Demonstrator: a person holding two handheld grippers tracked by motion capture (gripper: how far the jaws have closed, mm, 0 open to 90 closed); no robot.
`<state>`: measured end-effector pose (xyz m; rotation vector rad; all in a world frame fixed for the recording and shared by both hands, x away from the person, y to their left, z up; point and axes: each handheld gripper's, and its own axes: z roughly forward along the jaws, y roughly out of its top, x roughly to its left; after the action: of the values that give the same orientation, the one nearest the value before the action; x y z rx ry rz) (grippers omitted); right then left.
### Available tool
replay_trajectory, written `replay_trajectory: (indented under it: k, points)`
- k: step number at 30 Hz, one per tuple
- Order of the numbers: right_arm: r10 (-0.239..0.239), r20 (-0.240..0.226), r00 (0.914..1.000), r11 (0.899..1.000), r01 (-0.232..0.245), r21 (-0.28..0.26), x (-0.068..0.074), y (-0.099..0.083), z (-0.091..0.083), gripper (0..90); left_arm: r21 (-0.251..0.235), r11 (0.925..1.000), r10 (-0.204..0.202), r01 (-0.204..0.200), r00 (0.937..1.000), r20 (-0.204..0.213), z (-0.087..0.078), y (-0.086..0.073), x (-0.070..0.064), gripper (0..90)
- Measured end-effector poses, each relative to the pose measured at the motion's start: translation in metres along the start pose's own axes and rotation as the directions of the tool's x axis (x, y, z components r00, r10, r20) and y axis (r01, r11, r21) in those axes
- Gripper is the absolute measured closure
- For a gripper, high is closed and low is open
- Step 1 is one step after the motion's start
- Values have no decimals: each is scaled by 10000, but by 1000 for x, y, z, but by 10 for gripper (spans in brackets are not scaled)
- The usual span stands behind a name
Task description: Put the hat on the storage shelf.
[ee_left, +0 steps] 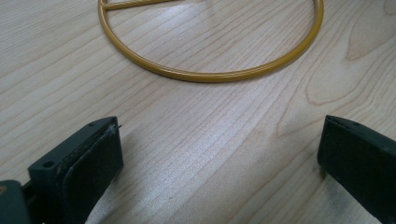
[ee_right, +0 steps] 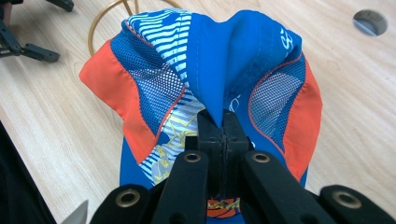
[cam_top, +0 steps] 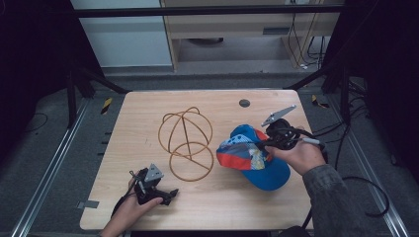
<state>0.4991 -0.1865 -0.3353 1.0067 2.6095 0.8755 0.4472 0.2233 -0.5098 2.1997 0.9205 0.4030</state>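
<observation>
Right gripper (ee_right: 223,122) jaws clenched on cap (ee_right: 219,60) crown fold; fabric soft, light, collapses; left gripper (cam_top: 160,193) jaws released, idle

Left jaws apart, right jaws clamped

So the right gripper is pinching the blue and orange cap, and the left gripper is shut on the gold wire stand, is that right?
Not quite. The right gripper is indeed pinching the blue and orange cap, but the left gripper is not shut on the gold wire stand. The left gripper view shows its jaws wide open over bare table, with the stand's base ring lying ahead of them, untouched.
</observation>
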Motion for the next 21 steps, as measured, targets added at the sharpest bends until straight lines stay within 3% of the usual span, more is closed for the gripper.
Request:
replay_trajectory:
  k: [8,21]
  points:
    - [-117,258,9996,9999,117,-14,0,9,-23,899,4,10000,-6,6,10000,1,0,0,0,0]
    - [86,533,9985,9965,-41,-839,-4,22,-66,900,27,10000,-1,1,10000,4,0,0,0,0]
